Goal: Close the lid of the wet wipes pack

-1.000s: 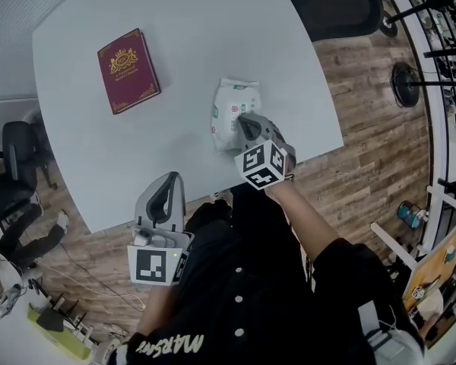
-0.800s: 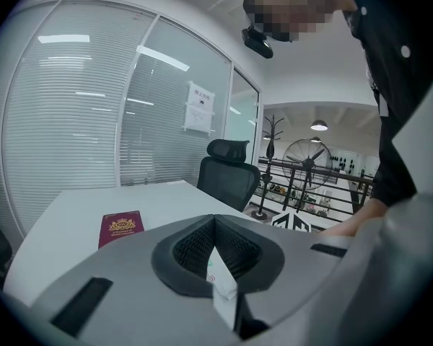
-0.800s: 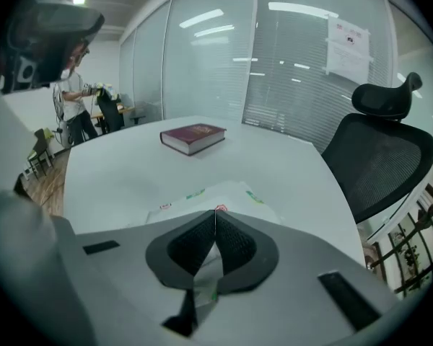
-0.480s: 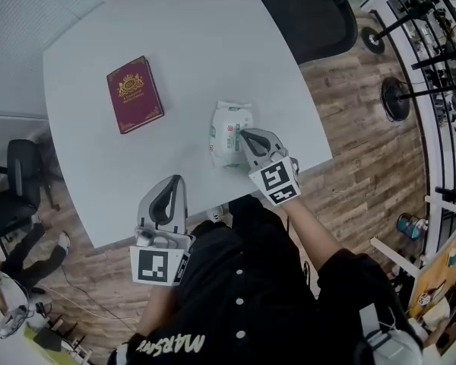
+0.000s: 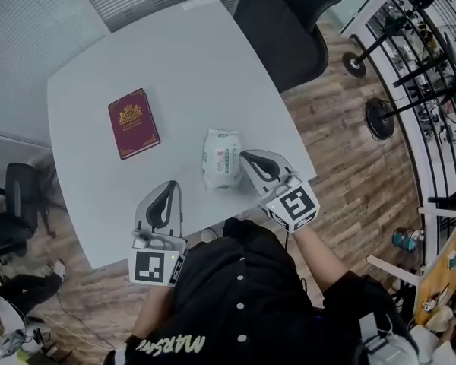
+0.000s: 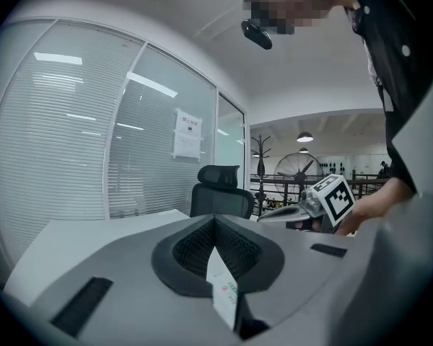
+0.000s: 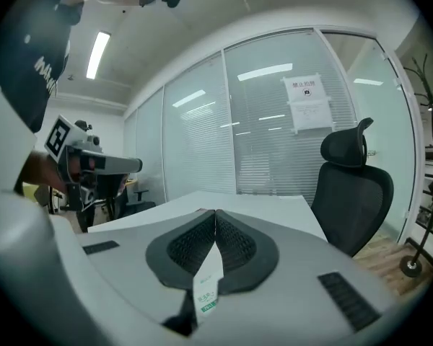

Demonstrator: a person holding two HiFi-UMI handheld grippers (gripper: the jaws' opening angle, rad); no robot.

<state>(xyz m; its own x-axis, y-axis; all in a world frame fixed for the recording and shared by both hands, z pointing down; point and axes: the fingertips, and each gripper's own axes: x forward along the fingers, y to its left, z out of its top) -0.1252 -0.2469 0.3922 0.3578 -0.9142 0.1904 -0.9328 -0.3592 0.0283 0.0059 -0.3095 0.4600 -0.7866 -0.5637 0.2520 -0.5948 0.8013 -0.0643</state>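
The white wet wipes pack point(image 5: 221, 159) lies flat on the white table point(image 5: 175, 67), near its front edge, and its lid looks flat. My right gripper point(image 5: 247, 157) is shut and empty, its tip just right of the pack and lifted clear of it. My left gripper point(image 5: 169, 185) is also shut and empty, held over the table's front edge to the left of the pack. In the left gripper view the gripper point(image 6: 215, 218) points nearly level, with the pack point(image 6: 224, 290) showing below the closed jaws. The right gripper view shows its gripper point(image 7: 215, 212) the same way, above the pack point(image 7: 208, 287).
A dark red book point(image 5: 133, 123) lies on the table's left part. A black office chair point(image 5: 277, 21) stands at the far right corner. Glass walls with blinds lie behind the table. Wooden floor runs along the right side, with a fan stand point(image 5: 380, 116) on it.
My right gripper has lifted off the wipes pack and drawn back to its right. The left gripper has risen slightly. The pack stays in place.
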